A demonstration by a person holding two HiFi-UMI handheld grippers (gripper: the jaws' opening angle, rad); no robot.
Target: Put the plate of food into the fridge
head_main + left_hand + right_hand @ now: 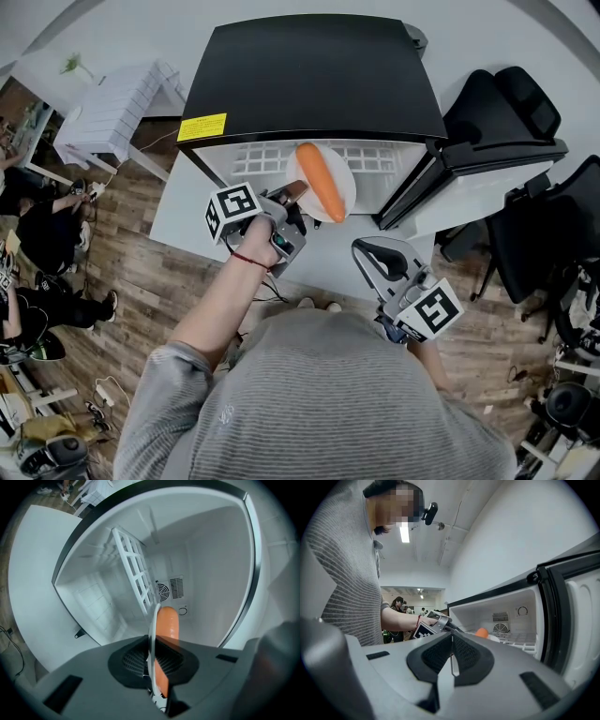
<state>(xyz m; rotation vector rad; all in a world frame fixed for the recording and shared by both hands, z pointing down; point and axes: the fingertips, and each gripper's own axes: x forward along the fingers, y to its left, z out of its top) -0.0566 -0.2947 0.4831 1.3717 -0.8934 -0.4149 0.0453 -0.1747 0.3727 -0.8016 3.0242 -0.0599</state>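
A white plate (343,184) with an orange carrot (320,180) on it hangs at the mouth of the small black-topped fridge (314,75), over its white wire shelf (258,159). My left gripper (292,201) is shut on the plate's near rim. In the left gripper view the plate's rim (152,639) runs edge-on between the jaws, with the carrot (167,634) just right of it, pointing into the white interior. My right gripper (367,258) hangs shut and empty in front of the fridge, right of the plate; the right gripper view shows the carrot (482,632) inside the opening.
The fridge door (487,178) stands open to the right. A wire shelf (136,569) and rear fan vent (162,591) show inside. A white bench (117,108) stands at left, black chairs (548,234) at right. People (397,609) stand in the background.
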